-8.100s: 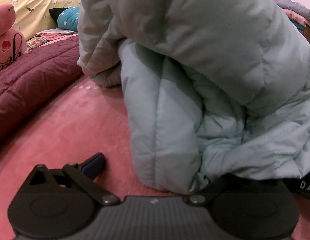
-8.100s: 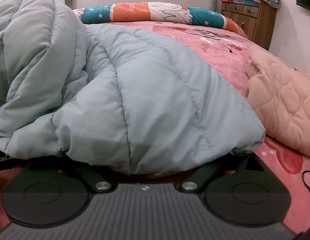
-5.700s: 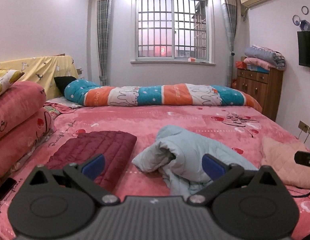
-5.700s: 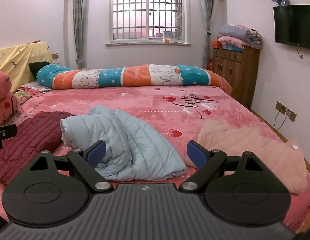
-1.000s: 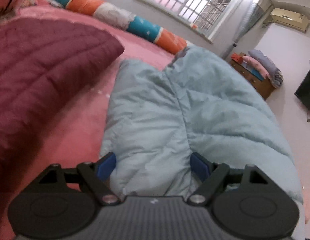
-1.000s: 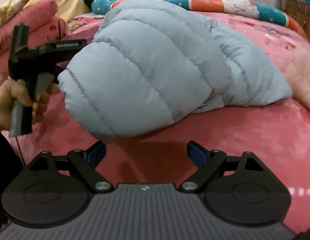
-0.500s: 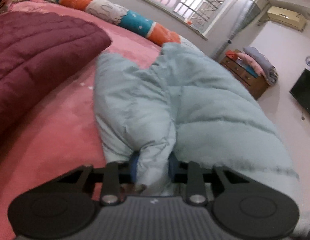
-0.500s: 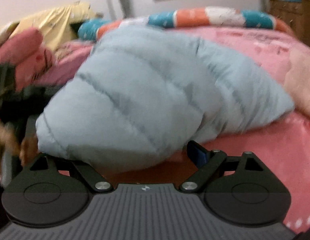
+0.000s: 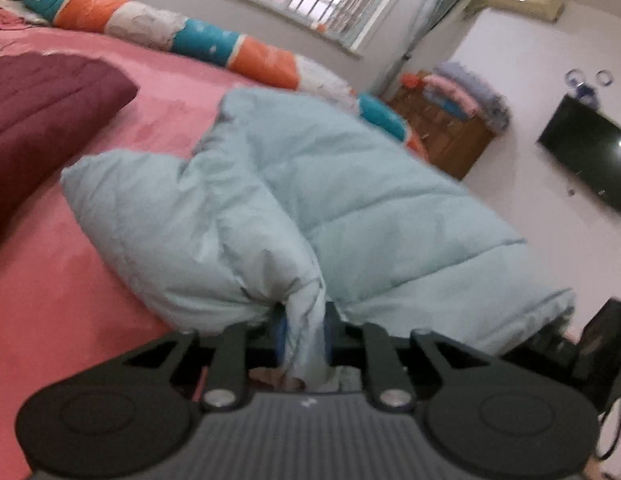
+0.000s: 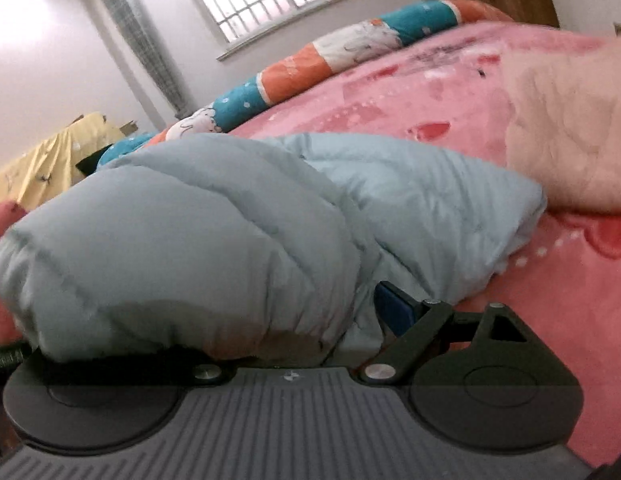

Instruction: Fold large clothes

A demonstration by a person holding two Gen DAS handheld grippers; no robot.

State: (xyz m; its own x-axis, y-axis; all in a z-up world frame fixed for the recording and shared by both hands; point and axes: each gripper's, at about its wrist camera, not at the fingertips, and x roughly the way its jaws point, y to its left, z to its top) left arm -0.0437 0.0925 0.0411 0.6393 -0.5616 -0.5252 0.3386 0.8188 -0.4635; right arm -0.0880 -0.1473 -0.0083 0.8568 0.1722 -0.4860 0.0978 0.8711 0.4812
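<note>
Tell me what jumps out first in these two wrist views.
The pale blue puffer jacket fills the middle of both views, lying bunched on the pink bedspread. The left gripper is shut on a pinch of its edge. The right gripper is pushed into its near side, one blue pad showing, the other hidden under fabric.

— What is the bed (image 9: 62, 304) covered with?
— A pink blanket printed with red hearts and white dots is spread over it.
— What is laid directly on it?
— 4 things are seen: a light blue puffer jacket (image 9: 350, 208), a maroon quilted garment (image 9: 42, 108), a peach quilted piece (image 10: 566, 136), and a long striped bolster (image 10: 342, 52) beneath the window.
</note>
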